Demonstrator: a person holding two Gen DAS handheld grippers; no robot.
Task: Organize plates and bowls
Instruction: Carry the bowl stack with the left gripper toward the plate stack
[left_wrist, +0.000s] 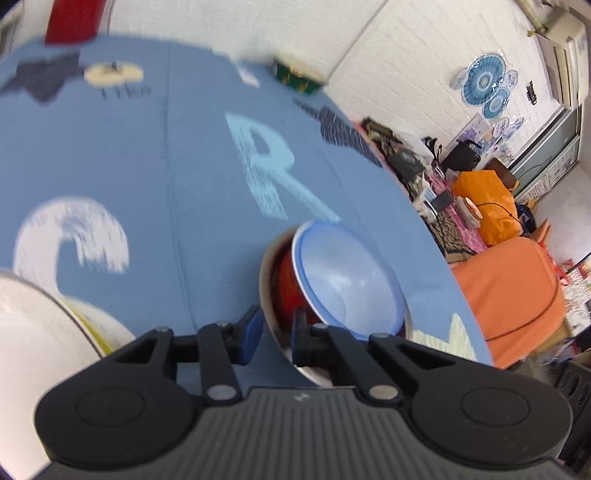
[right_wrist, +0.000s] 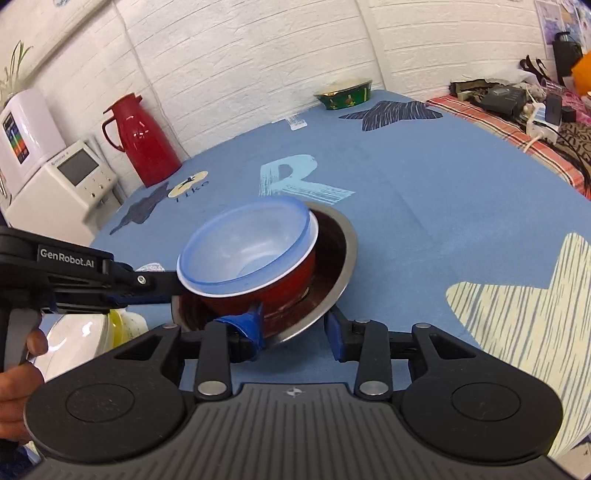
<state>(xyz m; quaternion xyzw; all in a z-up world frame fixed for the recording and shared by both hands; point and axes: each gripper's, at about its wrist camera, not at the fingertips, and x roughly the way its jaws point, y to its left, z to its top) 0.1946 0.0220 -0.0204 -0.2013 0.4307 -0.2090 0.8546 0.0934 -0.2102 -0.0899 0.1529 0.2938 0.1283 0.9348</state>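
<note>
A nested stack sits tilted over the blue tablecloth: a translucent blue bowl (left_wrist: 347, 280) (right_wrist: 247, 247) inside a red bowl (left_wrist: 288, 284) (right_wrist: 266, 291) inside a steel bowl (left_wrist: 266, 295) (right_wrist: 343, 258). My left gripper (left_wrist: 275, 332) (right_wrist: 162, 286) pinches the steel bowl's rim, one finger outside and one inside. That bowl stays sharp in the left wrist view while the table blurs. My right gripper (right_wrist: 295, 332) stands open at the stack's near edge, the steel rim lying between its fingers.
A white bowl (left_wrist: 37, 325) (right_wrist: 81, 339) with something yellow sits close on the left. Far back stand a green patterned bowl (right_wrist: 343, 95) (left_wrist: 295, 79), a red thermos (right_wrist: 144, 140) and a white appliance (right_wrist: 74, 177). The table's edge (left_wrist: 424, 221) drops off toward clutter.
</note>
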